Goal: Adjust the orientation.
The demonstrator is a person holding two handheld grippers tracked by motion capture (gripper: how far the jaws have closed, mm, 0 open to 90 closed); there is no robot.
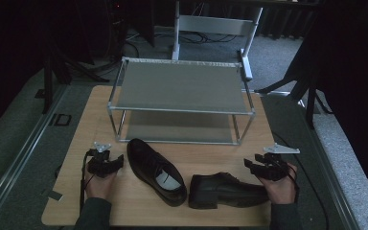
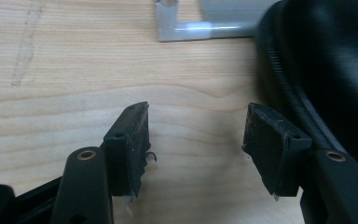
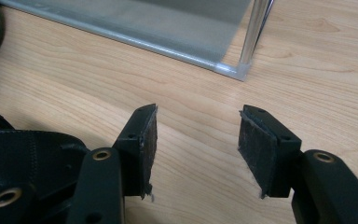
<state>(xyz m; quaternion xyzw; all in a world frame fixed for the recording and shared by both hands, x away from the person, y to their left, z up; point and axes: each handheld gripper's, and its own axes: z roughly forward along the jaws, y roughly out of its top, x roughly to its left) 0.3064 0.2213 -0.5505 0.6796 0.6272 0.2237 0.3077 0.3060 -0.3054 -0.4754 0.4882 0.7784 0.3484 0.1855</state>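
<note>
High view: shoes (image 1: 155,170) before rack (image 1: 179,86)

Bare tabletop (image 1: 199,152) runs between the two-tier rack (image 1: 179,100) and the two black shoes. The upright shoe (image 1: 155,170) blocks the left gripper's (image 1: 106,163) inward side; the shoe on its side (image 1: 227,189) lies just beside the right gripper (image 1: 267,167).

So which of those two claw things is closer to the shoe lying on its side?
The right. The right gripper sits just above that side-lying shoe, by its heel end. The left gripper is off beyond the upright shoe.
</note>
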